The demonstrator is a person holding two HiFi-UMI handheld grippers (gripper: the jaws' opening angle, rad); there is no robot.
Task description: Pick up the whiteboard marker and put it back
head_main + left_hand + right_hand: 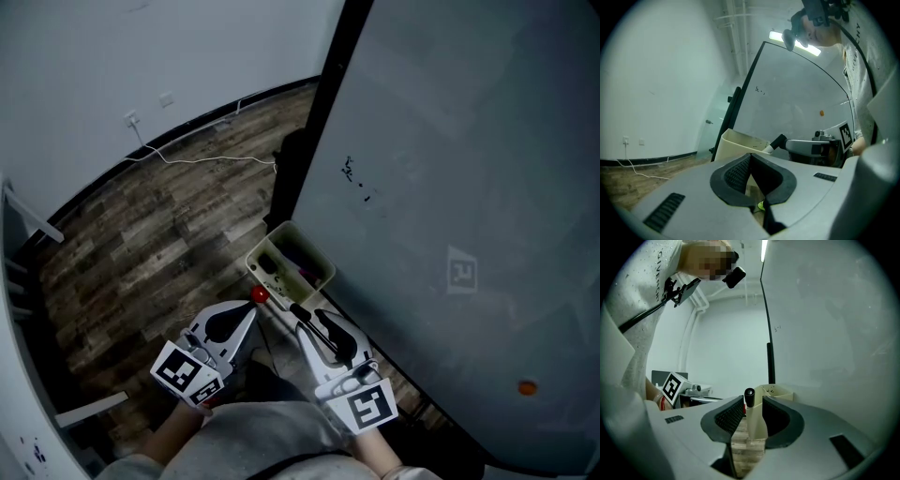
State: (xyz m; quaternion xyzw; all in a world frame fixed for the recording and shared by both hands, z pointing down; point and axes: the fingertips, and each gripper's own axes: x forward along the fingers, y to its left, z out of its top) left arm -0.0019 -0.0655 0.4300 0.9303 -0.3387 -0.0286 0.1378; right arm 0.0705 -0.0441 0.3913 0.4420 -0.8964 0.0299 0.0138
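The whiteboard marker (751, 417), white-bodied with a black cap, stands between the jaws of my right gripper (753, 405). Both pads stand apart from it, with a gap on each side, so the gripper is open. From the head view, my right gripper (306, 315) points at the cream pen tray (324, 267) fixed to the whiteboard (450, 187), with the marker's black end (300, 310) just short of it. The left gripper view shows that marker (777, 142) sticking out toward the tray (736, 140). My left gripper (750, 157) is shut, its pads meeting, empty. A small red object (260, 294) lies by its tip.
The floor is wooden (159, 244), with a white cable (202, 159) running to a wall socket (131, 119). The whiteboard's black frame (314, 122) runs down beside the tray. An orange magnet (527, 386) sits low on the board. The tray holds dark items (281, 272).
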